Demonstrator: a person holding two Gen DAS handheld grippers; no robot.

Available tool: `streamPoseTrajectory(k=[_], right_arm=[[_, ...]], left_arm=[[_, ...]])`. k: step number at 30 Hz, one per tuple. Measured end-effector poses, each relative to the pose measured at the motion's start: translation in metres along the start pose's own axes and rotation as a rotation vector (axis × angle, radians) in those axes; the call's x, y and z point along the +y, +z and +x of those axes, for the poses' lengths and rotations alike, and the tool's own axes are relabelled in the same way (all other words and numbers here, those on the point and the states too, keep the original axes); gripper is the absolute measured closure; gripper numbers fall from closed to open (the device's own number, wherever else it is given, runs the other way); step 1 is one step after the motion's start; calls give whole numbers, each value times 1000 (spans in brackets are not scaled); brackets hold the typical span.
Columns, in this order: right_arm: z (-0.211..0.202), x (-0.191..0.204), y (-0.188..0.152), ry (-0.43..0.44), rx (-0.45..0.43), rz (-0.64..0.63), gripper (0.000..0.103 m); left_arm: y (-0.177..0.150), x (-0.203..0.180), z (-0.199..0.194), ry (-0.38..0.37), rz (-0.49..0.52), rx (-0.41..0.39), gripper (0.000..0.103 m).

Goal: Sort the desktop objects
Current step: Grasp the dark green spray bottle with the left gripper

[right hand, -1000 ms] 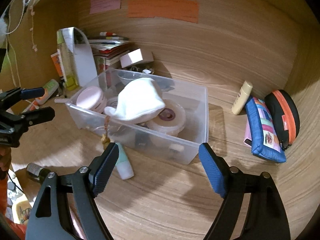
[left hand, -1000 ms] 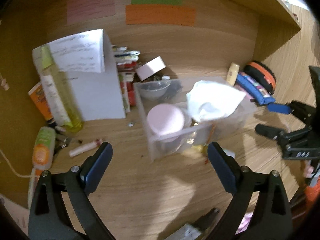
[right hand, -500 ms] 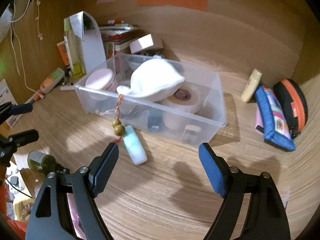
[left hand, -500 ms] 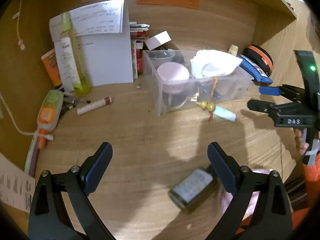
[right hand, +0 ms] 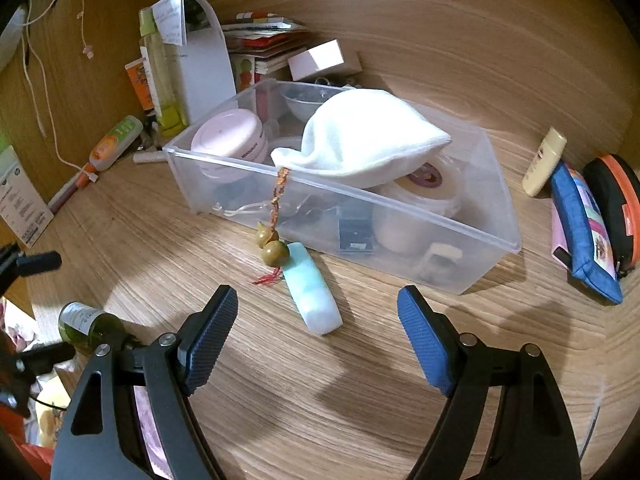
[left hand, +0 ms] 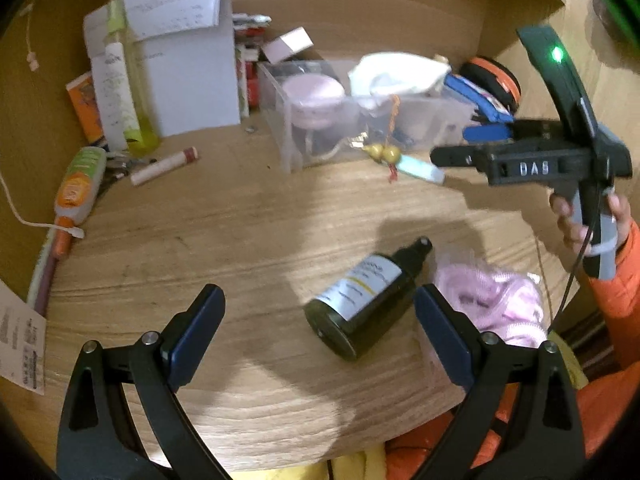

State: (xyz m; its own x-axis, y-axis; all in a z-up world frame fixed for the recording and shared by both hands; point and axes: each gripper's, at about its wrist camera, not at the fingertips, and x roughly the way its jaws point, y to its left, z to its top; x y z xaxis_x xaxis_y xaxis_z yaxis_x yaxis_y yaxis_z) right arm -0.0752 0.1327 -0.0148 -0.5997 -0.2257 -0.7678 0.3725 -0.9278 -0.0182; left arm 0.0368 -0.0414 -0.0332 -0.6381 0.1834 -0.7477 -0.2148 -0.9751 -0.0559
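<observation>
Lying on its side between the open, empty left gripper point(left hand: 316, 330), the dark bottle point(left hand: 366, 300) looks rigid, smooth, roll-prone; best pinched across its labelled body.

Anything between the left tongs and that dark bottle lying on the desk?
Nothing visible. The bottle lies on bare desk just ahead of the open left tongs, near their right finger; the pink bag sits beside it, not in between.
</observation>
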Motion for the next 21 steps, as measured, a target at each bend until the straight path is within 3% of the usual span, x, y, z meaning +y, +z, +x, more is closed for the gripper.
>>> streamPoseTrajectory(k=[3, 11, 16, 17, 19, 21], right_arm=[[3, 1, 1, 4, 8, -5, 23], [17, 10, 8, 23, 28, -25, 25], [31, 21, 17, 46, 46, -64, 42], [33, 23, 18, 47, 48, -72, 44], [41, 26, 21, 41, 59, -86, 53], [47, 29, 24, 43, 73, -94, 62]], left_arm=[[-1, -1, 8, 13, 13, 11, 6], [12, -1, 24, -43, 14, 27, 6], [14, -6, 31, -42, 30, 32, 7], [14, -7, 32, -39, 31, 31, 9], [12, -6, 32, -41, 26, 34, 25], [11, -4, 35, -48, 13, 49, 34]])
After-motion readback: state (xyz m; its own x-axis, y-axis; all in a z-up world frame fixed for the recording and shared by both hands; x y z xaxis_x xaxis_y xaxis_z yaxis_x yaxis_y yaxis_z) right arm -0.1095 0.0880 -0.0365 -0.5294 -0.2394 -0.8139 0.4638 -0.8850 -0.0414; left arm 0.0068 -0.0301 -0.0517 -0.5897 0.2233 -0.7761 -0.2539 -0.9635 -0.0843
